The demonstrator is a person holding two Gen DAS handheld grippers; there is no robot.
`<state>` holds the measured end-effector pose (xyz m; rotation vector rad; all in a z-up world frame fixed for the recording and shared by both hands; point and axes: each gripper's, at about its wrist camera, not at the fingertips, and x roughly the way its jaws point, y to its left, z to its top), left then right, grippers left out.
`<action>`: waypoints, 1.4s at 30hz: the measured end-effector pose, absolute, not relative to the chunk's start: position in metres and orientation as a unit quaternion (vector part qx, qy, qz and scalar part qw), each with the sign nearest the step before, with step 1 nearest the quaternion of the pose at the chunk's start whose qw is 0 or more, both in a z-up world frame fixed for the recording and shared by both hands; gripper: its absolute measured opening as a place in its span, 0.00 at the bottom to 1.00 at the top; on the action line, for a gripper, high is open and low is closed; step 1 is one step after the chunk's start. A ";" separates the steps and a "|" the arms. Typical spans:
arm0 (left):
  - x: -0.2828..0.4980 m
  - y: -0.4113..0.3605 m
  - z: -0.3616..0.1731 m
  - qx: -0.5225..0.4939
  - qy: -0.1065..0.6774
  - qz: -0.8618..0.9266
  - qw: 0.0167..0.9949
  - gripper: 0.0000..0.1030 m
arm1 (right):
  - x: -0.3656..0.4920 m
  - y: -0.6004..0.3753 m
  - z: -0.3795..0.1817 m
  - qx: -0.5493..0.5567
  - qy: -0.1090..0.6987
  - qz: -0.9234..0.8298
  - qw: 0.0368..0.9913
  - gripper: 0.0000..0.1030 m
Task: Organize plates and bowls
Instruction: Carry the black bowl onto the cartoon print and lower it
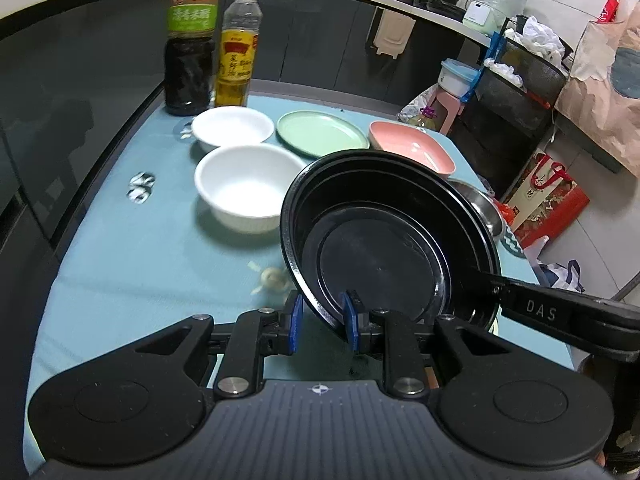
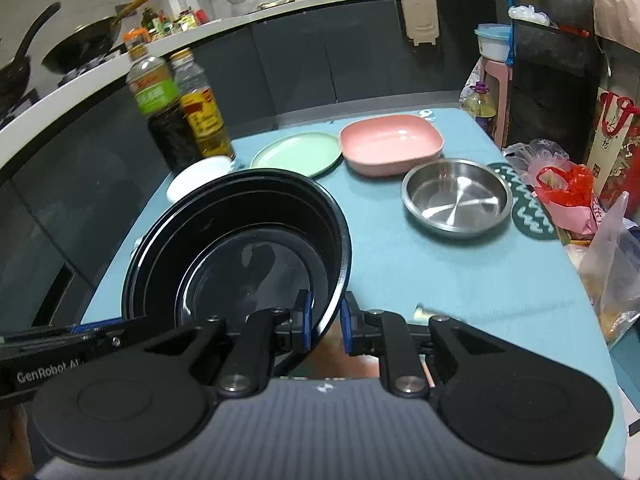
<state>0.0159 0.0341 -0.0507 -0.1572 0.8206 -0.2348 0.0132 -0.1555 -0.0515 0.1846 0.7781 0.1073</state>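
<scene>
A nested stack of black bowls [image 1: 380, 240] [image 2: 240, 240] hangs tilted above the blue table [image 2: 460, 280]. My left gripper [image 1: 323, 320] is shut on its near rim, one blue pad on each side of the wall. My right gripper [image 2: 325, 322] straddles the opposite rim, and its pads stand slightly off the wall. A finger of the right gripper [image 1: 532, 304] reaches in from the right in the left wrist view. Two white bowls [image 1: 234, 126] [image 1: 244, 188], a green plate [image 2: 298, 154], a pink dish [image 2: 392, 142] and a steel bowl [image 2: 456, 196] sit on the table.
Two sauce bottles [image 1: 192, 40] [image 1: 238, 48] stand at the table's far left corner. A teal mat [image 2: 528, 204] and plastic bags [image 2: 568, 188] crowd the right edge. Small scraps [image 1: 272, 278] lie on the cloth near the front. Dark cabinets run behind the table.
</scene>
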 end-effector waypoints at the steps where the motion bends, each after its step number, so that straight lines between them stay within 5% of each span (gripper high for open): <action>1: 0.011 0.038 -0.051 -0.078 0.398 -0.112 0.907 0.20 | 0.009 -0.153 -0.051 0.087 0.380 0.055 0.919 0.16; 42: -0.006 0.059 -0.083 -0.092 0.453 -0.098 0.881 0.20 | -0.012 -0.134 -0.083 0.082 0.422 0.071 0.900 0.17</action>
